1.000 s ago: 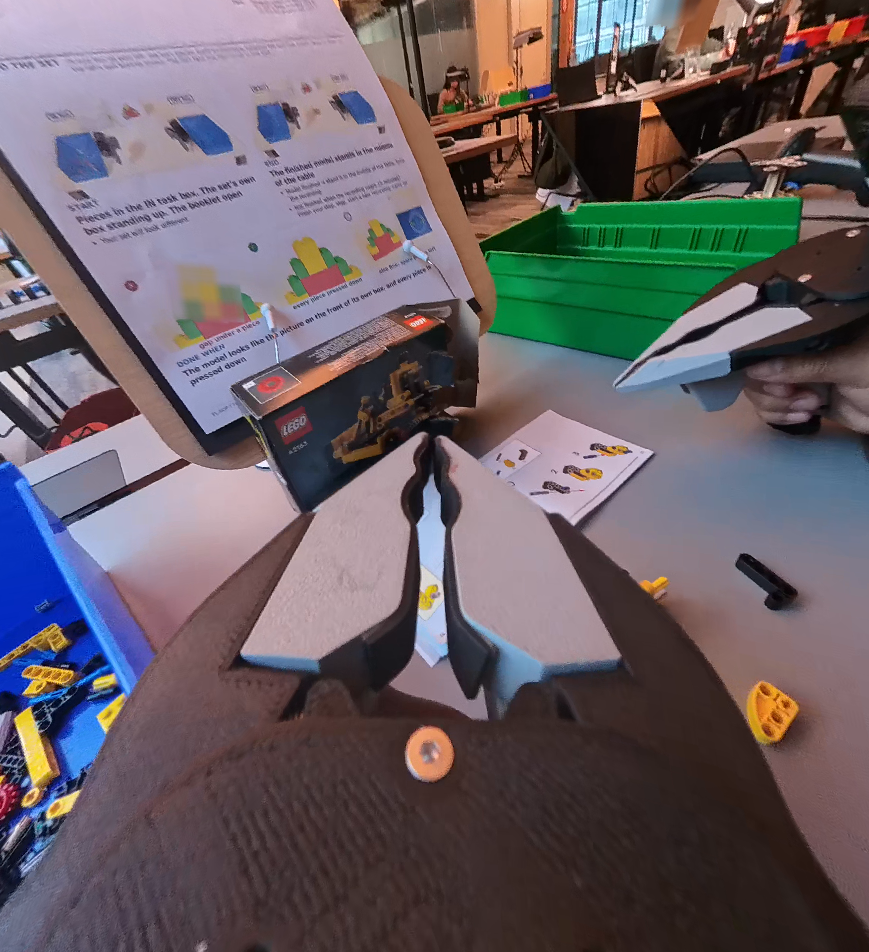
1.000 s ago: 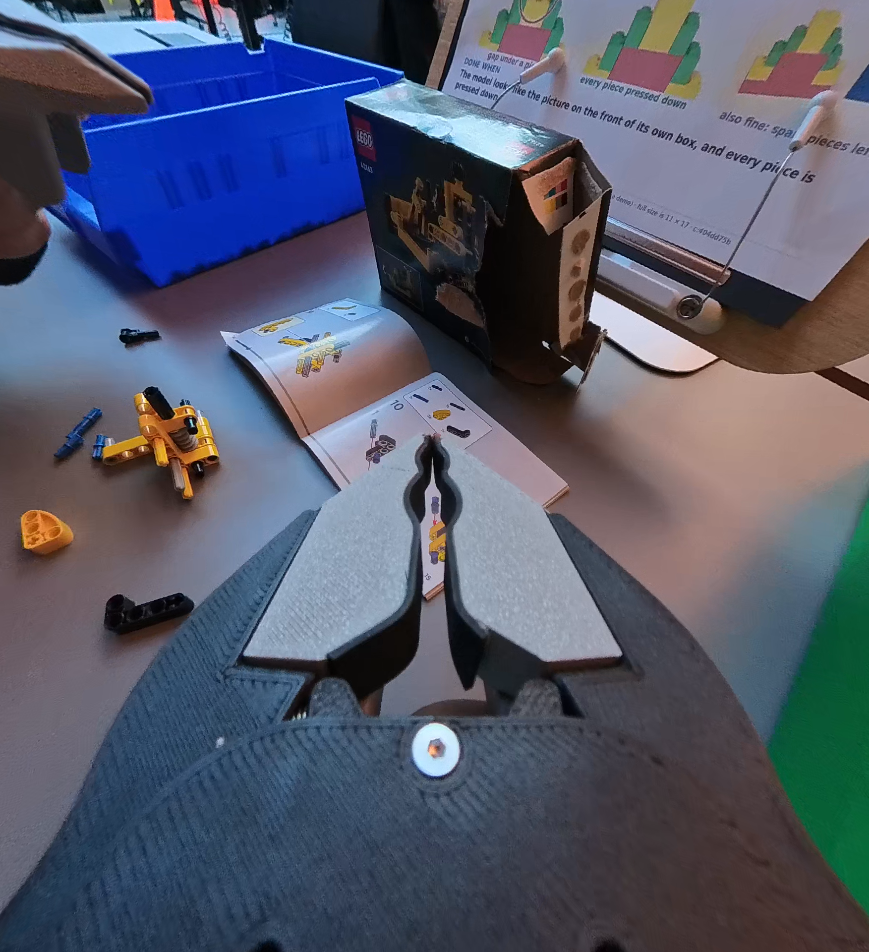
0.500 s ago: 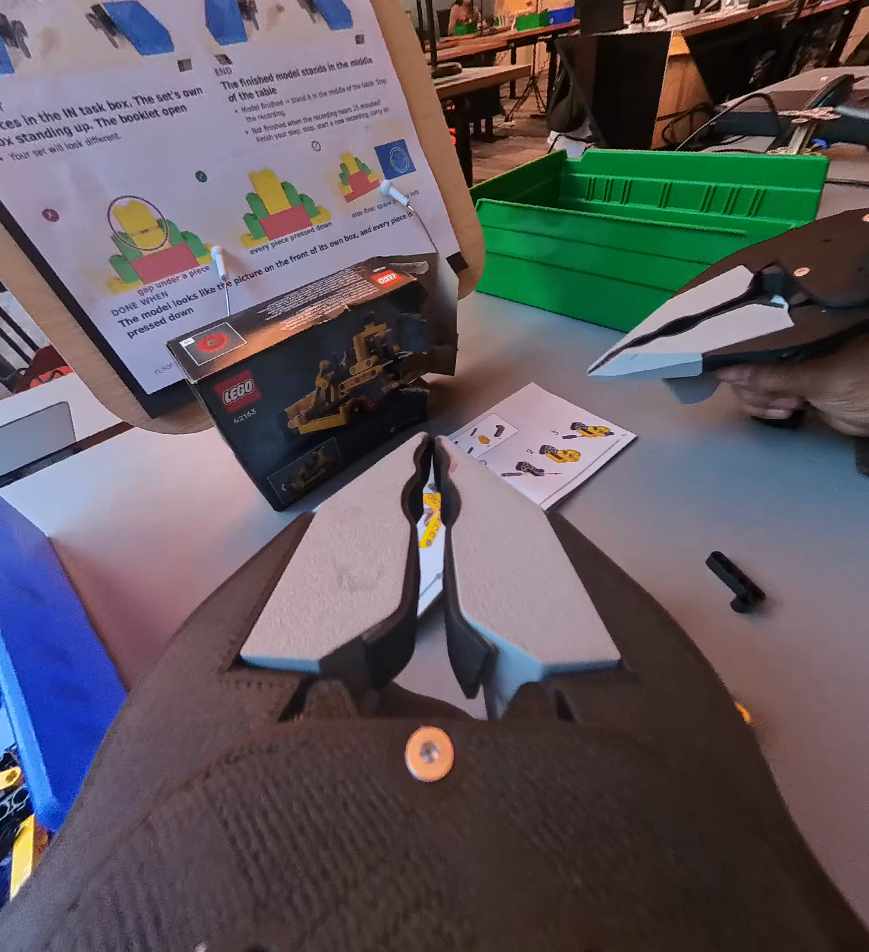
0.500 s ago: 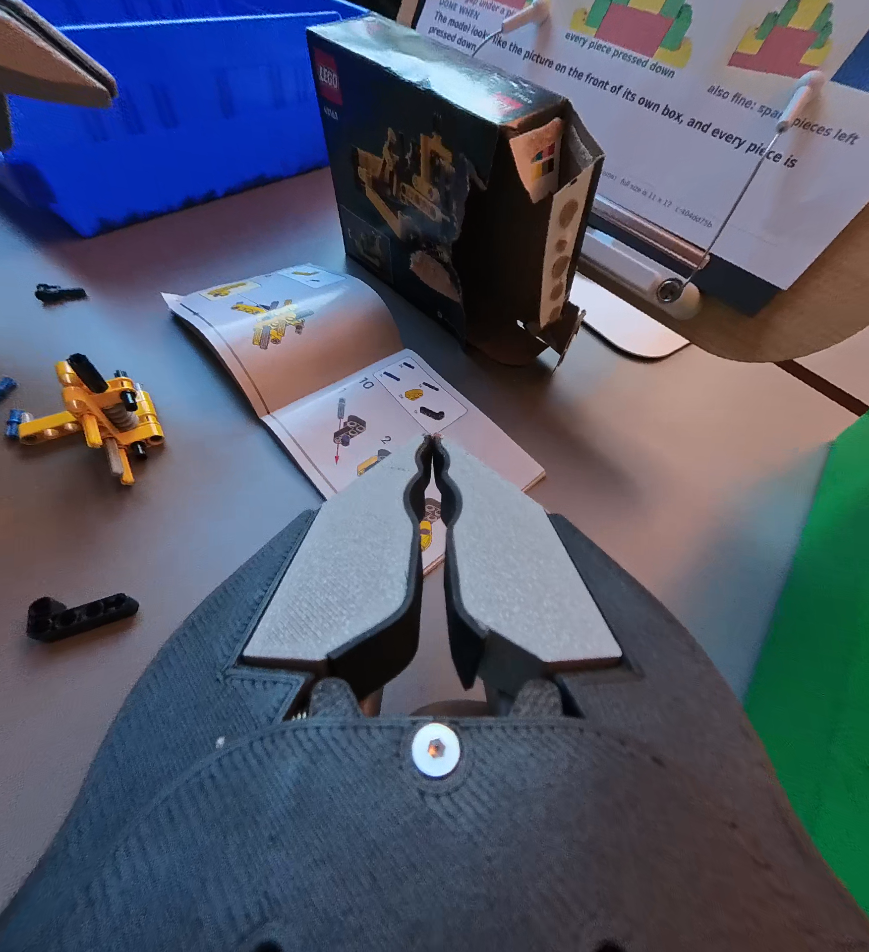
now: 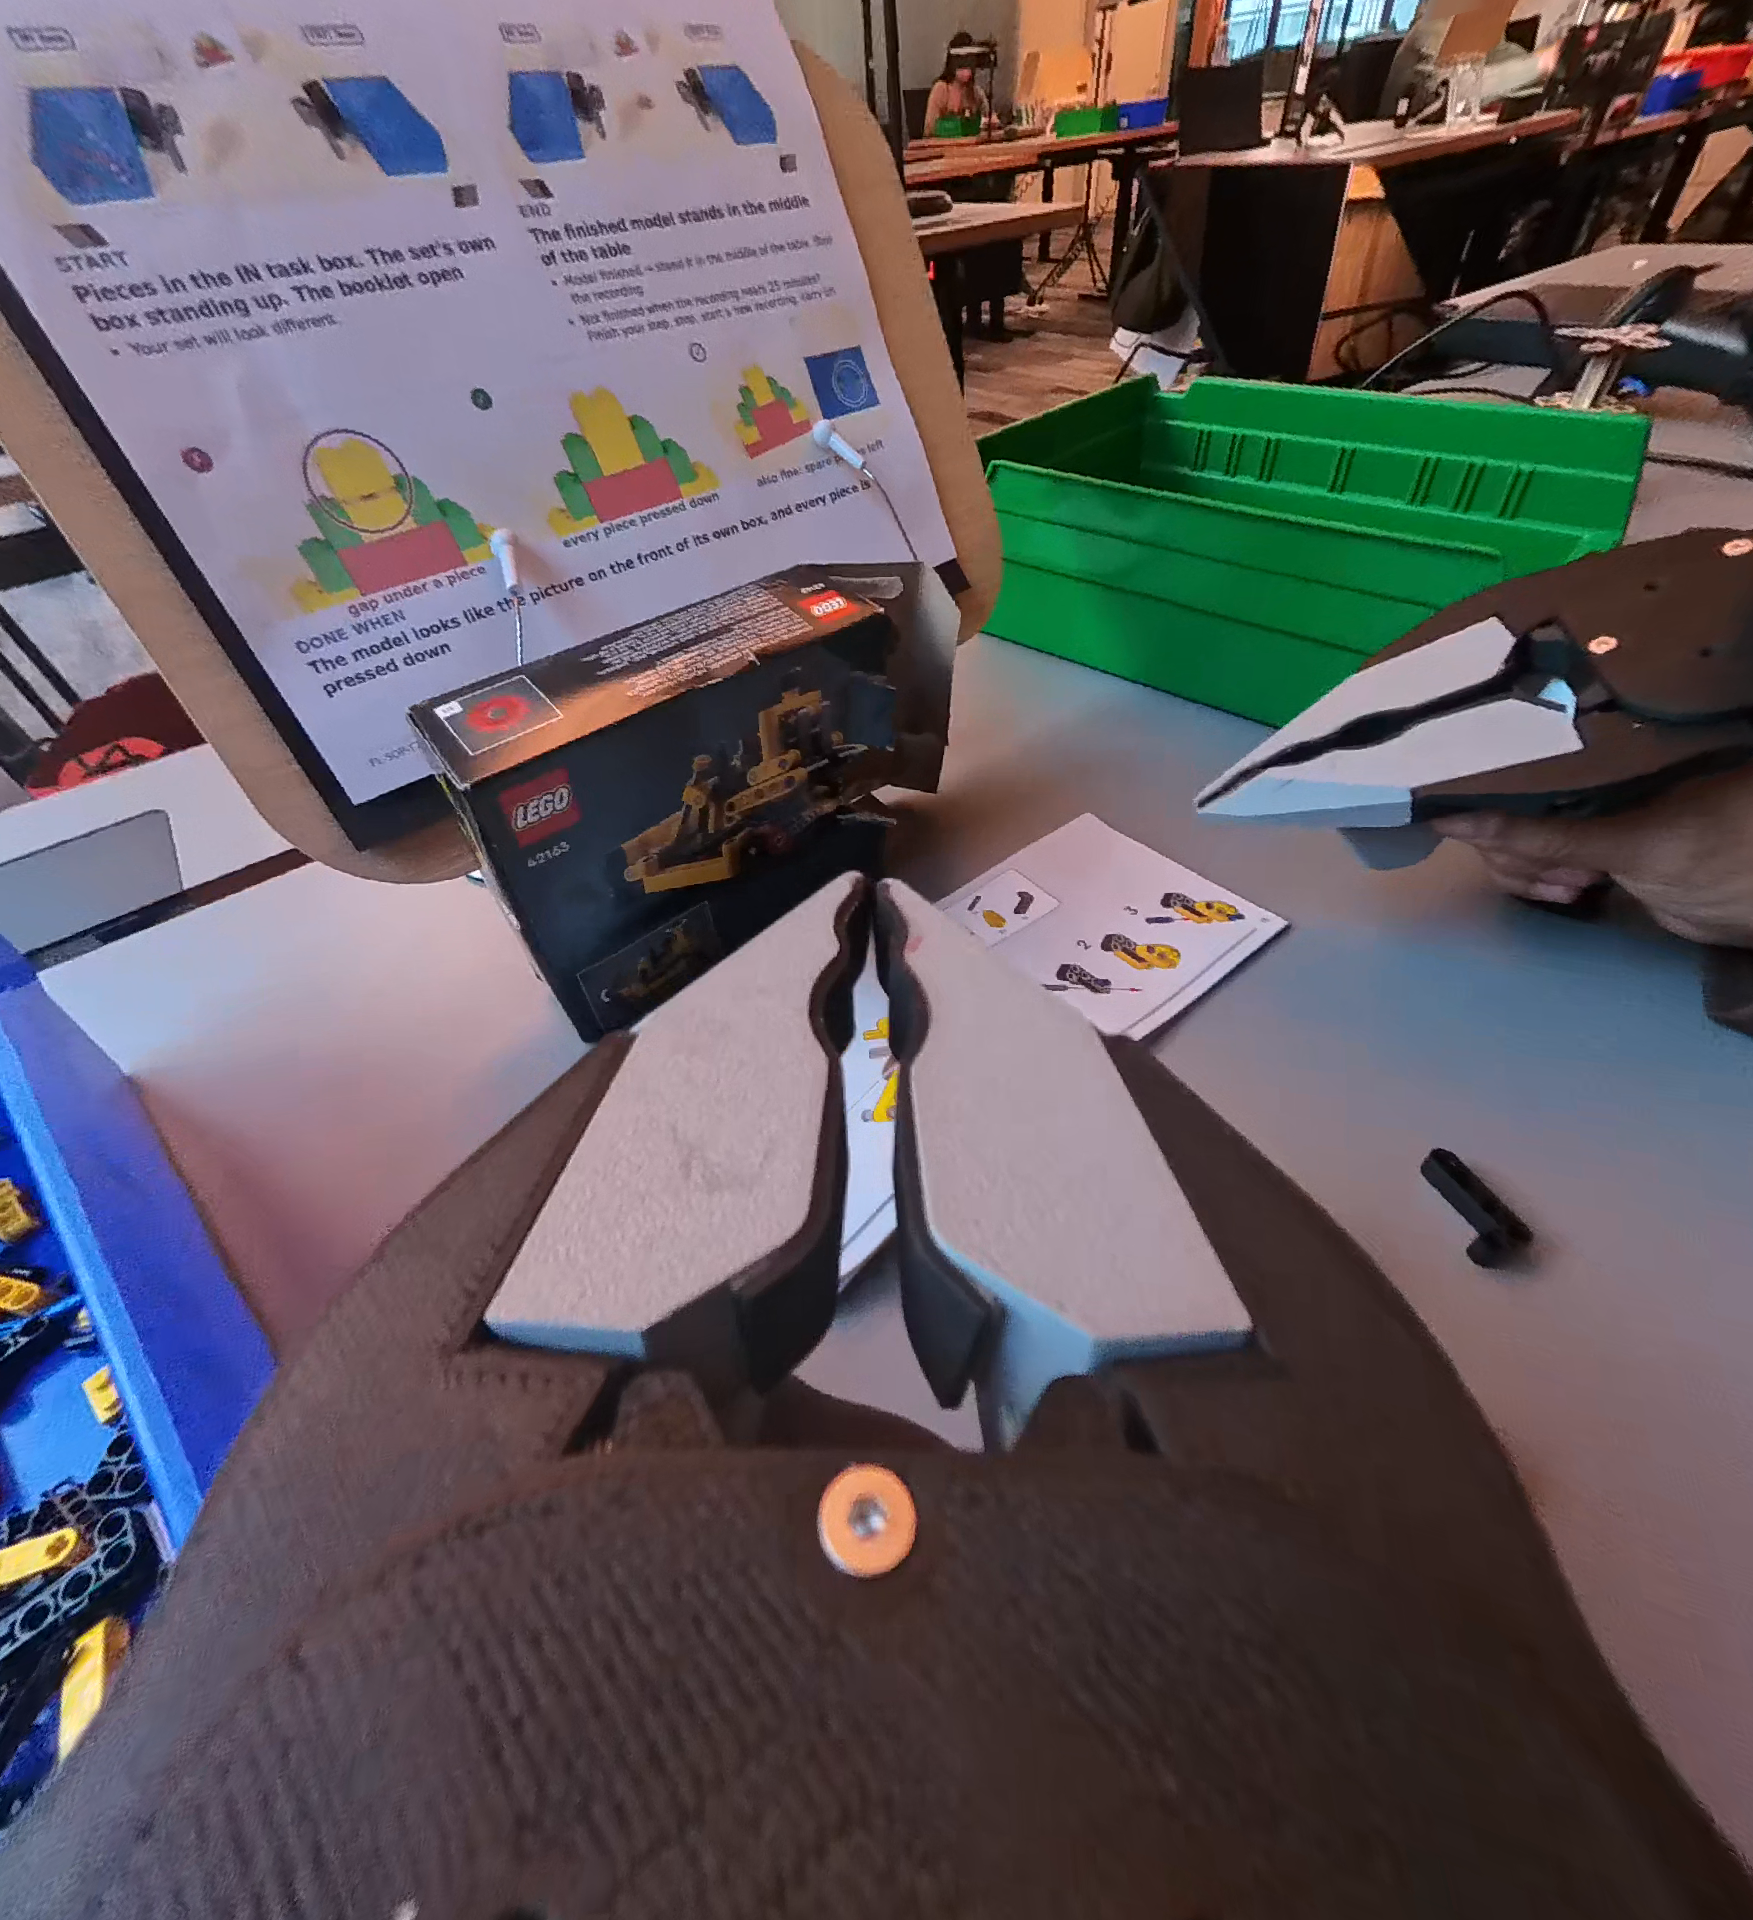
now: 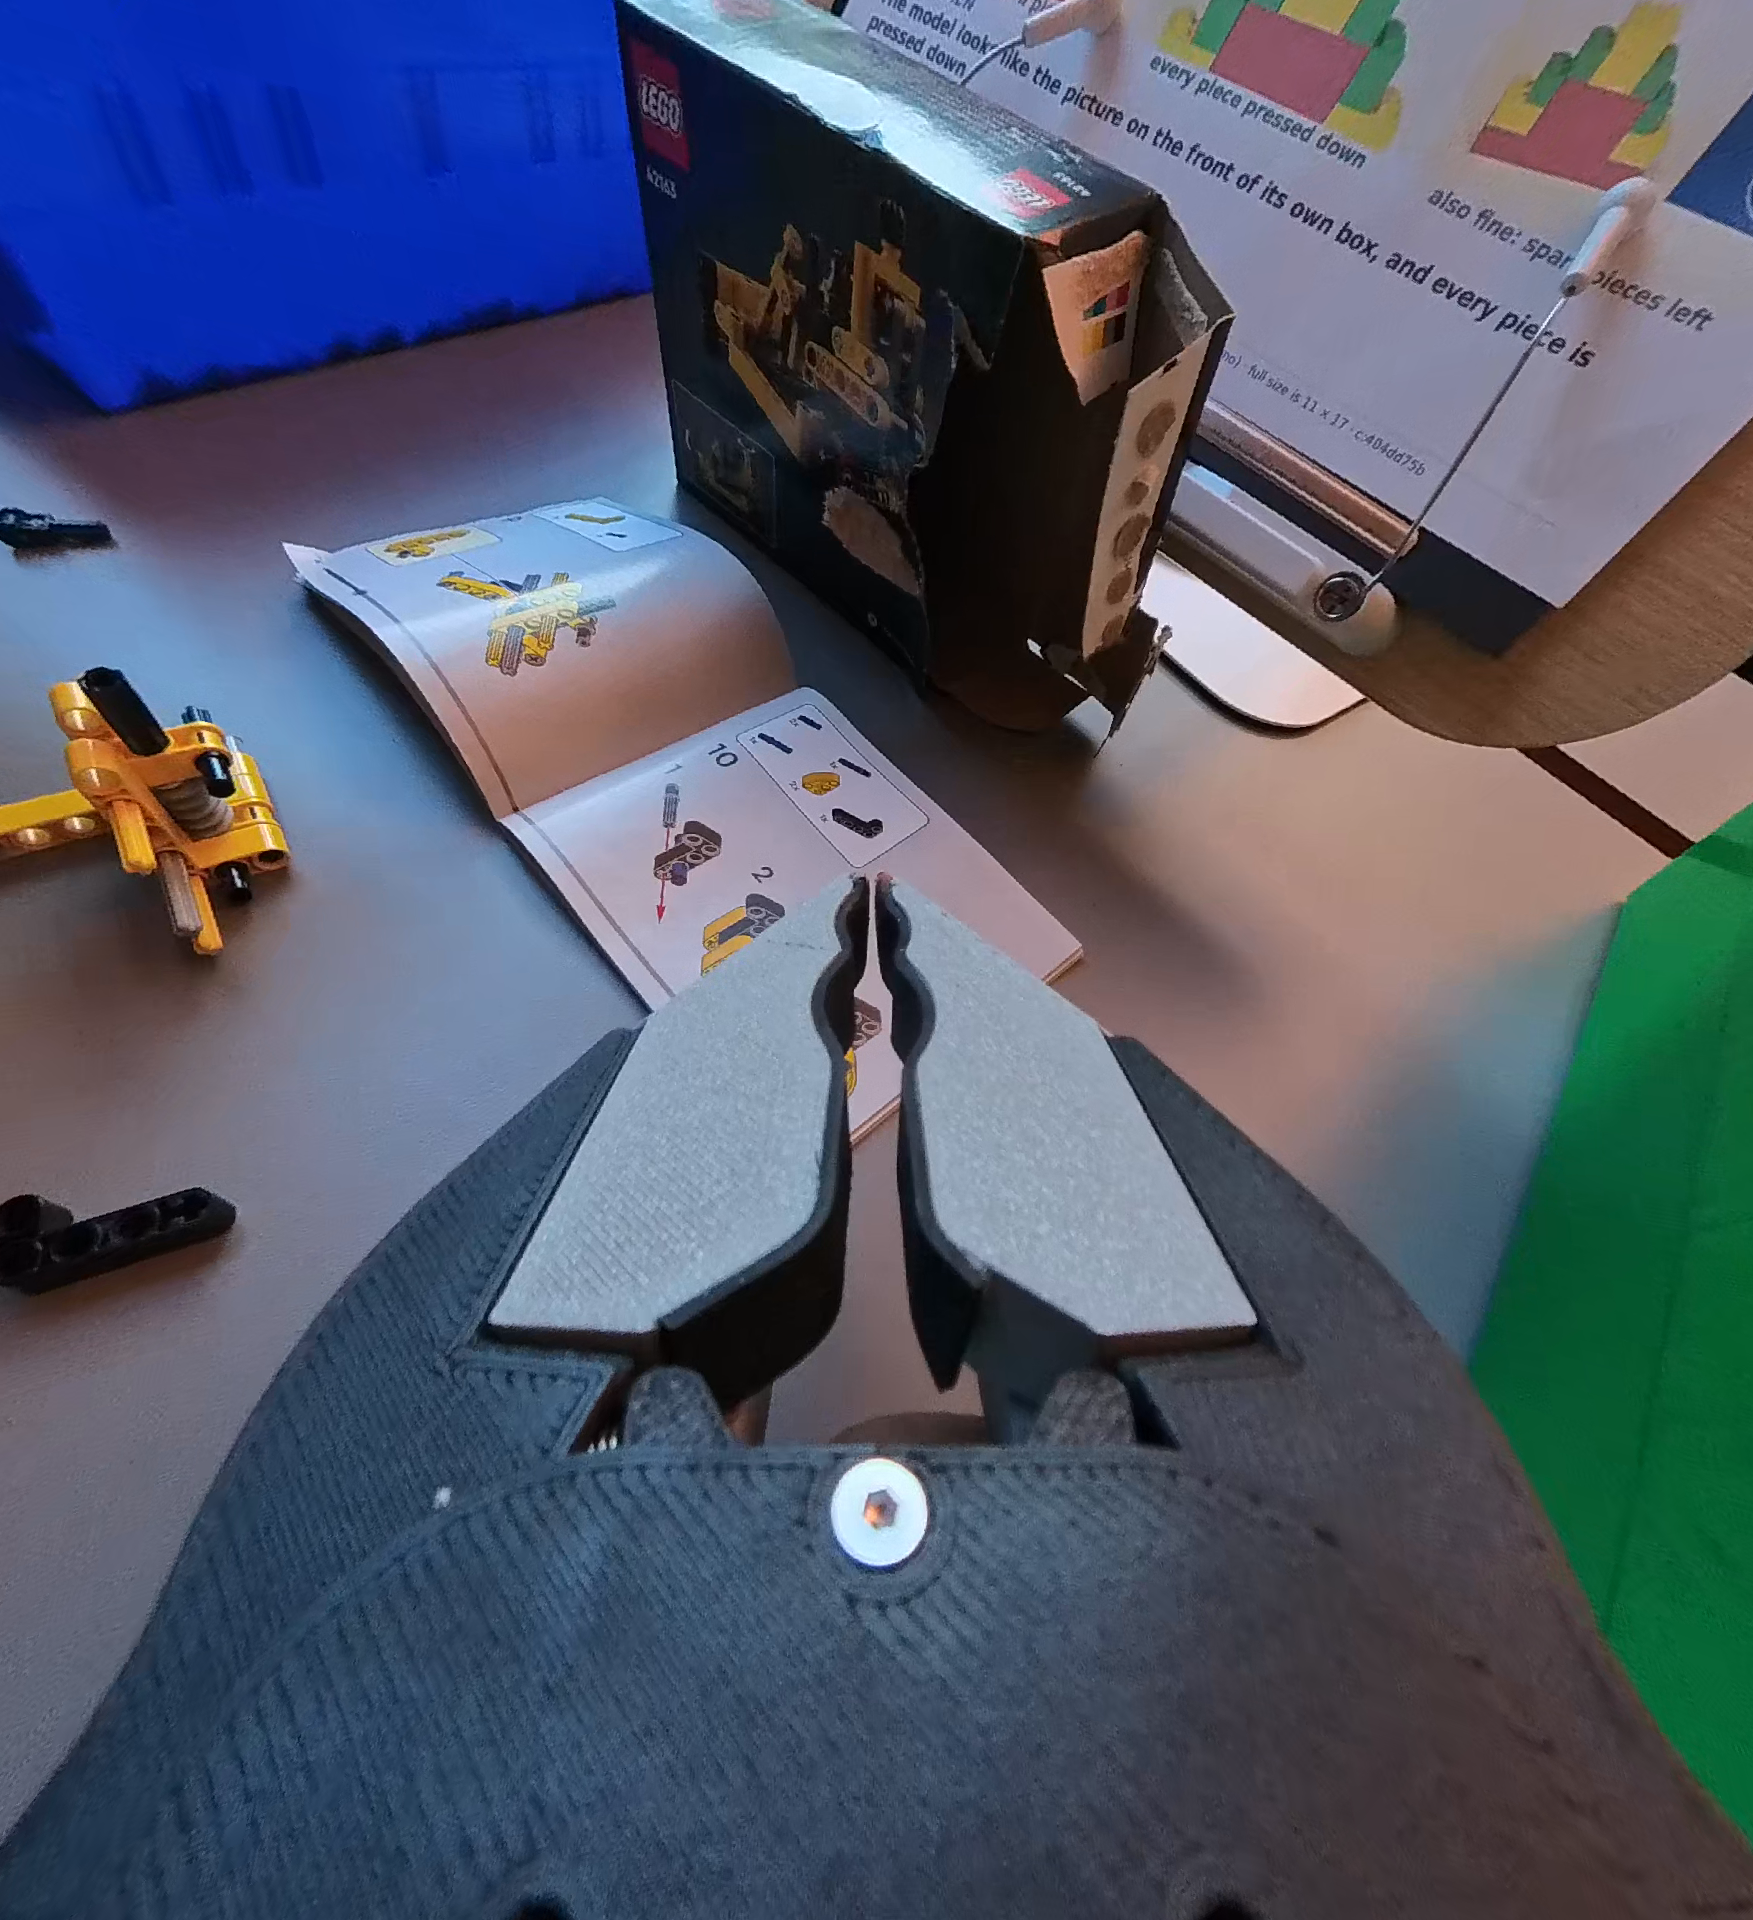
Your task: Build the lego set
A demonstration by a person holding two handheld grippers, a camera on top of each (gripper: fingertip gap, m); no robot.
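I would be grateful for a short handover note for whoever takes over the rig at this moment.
Left gripper: shut, empty, above the open booklet.
Right gripper: shut, empty, over the booklet's right page.
Partly built yellow assembly lies on the table left of the booklet; black angled beam nearer; black pin farther back. Most pieces remain in the blue bin. The set's box stands behind the booklet. Green bin looks empty.
Done: small sub-assembly only. Left: most of the model.

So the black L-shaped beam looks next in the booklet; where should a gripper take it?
Grip the black L-shaped beam across its straight long arm, coming from above. It lies flat and alone on the table, so both narrow sides are free; the bent end is bulkier.
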